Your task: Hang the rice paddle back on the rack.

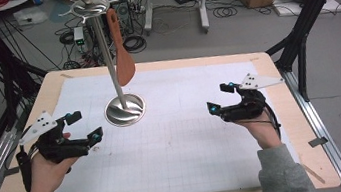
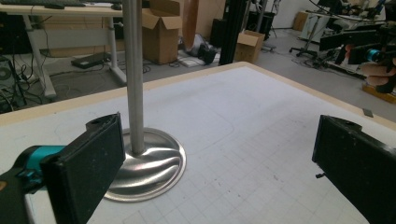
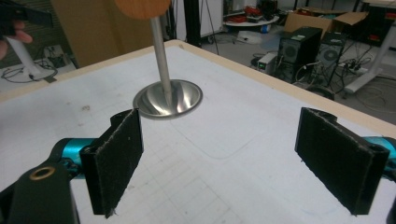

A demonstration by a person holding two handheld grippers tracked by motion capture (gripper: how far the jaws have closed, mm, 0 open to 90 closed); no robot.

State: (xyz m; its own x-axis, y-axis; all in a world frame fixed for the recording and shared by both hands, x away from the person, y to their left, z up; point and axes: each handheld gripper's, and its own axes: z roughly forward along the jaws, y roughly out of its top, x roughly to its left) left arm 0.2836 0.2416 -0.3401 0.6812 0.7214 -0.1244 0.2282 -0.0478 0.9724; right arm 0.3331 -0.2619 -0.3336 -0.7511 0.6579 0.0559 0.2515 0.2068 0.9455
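While hung from steel stand (image 1: 116, 78), orange-brown spatula (image 1: 122, 52) dangles blade-down.

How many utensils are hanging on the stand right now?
1: an orange-brown spatula hangs from the top ring of the metal stand, blade down beside the pole. The ring's far hooks look bare, though small items there could be hidden.

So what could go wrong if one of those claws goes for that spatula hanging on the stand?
The orange spatula hangs loosely from the rack at the top of the tall metal stand, so a nudge may set it swinging or knock it off. The stand is slim on a round base; a sideways pull might tip it. Both the left gripper and the right gripper are open, well below the spatula.
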